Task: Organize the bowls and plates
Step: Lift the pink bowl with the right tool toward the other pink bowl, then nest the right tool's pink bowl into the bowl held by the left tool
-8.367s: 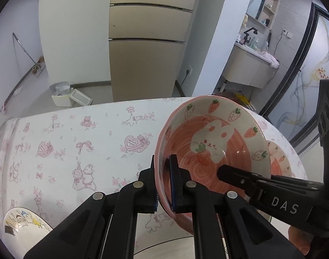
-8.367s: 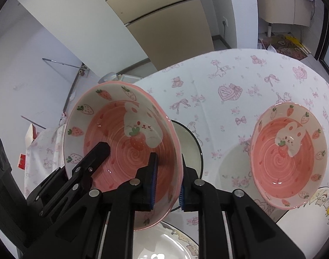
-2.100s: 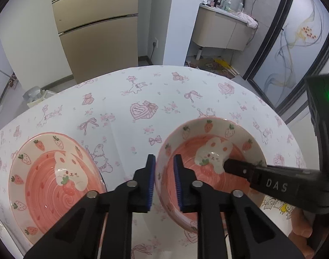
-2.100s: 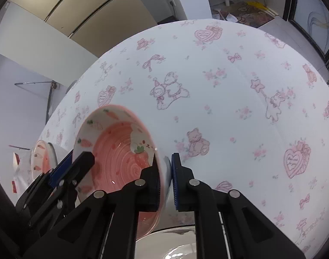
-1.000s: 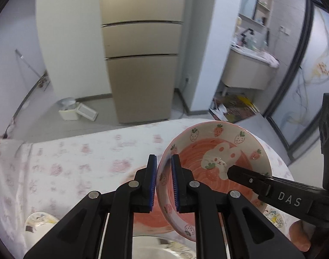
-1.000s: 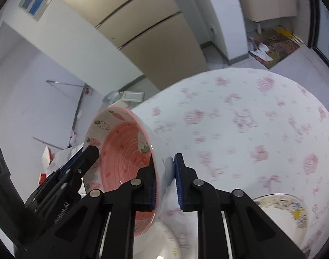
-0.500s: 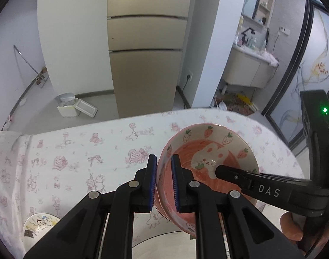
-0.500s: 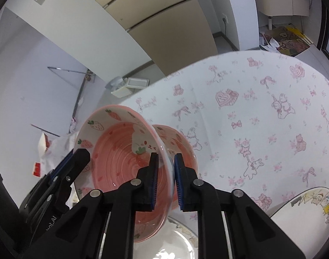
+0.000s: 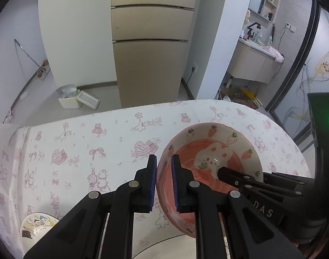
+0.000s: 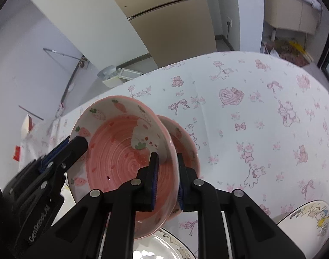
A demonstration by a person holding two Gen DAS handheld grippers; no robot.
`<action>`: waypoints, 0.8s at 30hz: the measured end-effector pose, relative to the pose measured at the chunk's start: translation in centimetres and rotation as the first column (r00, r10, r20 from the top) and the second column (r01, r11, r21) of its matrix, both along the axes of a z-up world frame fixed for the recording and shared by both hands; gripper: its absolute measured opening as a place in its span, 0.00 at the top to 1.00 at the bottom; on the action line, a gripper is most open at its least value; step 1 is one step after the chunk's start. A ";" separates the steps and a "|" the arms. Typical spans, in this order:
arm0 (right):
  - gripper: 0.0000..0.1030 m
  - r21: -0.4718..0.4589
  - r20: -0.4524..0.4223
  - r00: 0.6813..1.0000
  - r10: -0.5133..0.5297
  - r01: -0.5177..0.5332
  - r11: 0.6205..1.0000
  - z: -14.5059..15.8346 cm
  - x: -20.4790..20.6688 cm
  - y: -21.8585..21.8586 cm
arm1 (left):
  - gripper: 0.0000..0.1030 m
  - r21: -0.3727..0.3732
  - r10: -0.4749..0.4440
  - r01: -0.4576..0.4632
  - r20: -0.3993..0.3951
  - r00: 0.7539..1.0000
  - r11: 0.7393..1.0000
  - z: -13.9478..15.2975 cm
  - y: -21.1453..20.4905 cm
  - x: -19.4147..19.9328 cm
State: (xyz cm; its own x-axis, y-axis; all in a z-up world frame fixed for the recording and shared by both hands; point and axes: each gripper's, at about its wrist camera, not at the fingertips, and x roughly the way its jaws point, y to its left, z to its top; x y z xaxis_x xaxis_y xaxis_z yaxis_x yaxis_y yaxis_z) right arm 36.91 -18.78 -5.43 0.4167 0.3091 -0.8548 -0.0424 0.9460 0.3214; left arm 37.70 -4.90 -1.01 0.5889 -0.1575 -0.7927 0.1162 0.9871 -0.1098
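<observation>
Gripping 1 pink bowl (image 9: 209,166) (opposite rims), both tongs clamp it.

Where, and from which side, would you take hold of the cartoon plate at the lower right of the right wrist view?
I would pinch the cartoon plate at its rim, probably coming in low from the camera's side, one finger over the edge and one under. It lies flat on the tablecloth, so only the thin rim offers a hold.

Black hand-held gripper (image 9: 163,183), blue pads (image 9: 153,185)
</observation>
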 end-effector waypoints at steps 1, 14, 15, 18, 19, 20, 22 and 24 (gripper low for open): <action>0.85 -0.007 0.003 1.000 0.001 -0.001 1.000 0.0 0.0 0.1 | 0.86 -0.004 -0.001 0.001 -0.005 1.000 1.000 -0.1 0.1 0.1; 0.85 -0.300 0.084 0.985 0.151 -0.119 0.947 0.0 -1.0 2.4 | 0.86 0.006 -0.012 0.012 -0.062 0.998 1.000 -2.0 0.2 0.8; 0.85 -0.303 0.090 0.982 0.164 -0.130 0.944 0.0 -1.1 2.4 | 0.86 -0.001 -0.012 0.012 -0.064 0.998 1.000 -2.0 0.2 0.8; 0.87 -0.289 0.095 0.980 0.175 -0.141 0.947 0.1 -1.1 2.0 | 0.86 -0.019 -0.015 0.014 -0.078 0.997 1.000 -2.3 0.4 1.0; 0.87 -0.282 0.095 0.980 0.173 -0.140 0.949 0.2 -1.1 2.1 | 0.86 -0.025 -0.015 0.013 -0.084 0.996 1.000 -2.4 0.5 1.1; 0.87 -0.281 0.096 0.981 0.171 -0.139 0.950 0.2 -1.1 2.0 | 0.86 -0.028 -0.014 0.012 -0.089 0.996 1.000 -2.5 0.6 1.1; 0.87 -0.304 0.108 0.979 0.175 -0.135 0.943 0.5 -1.4 2.4 | 0.86 -0.027 -0.014 0.012 -0.096 0.995 1.000 -2.5 0.5 1.1; 0.87 -0.341 0.125 0.975 0.181 -0.130 0.931 0.9 -1.7 2.9 | 0.86 -0.020 -0.010 0.008 -0.092 0.996 1.000 -2.3 0.5 1.0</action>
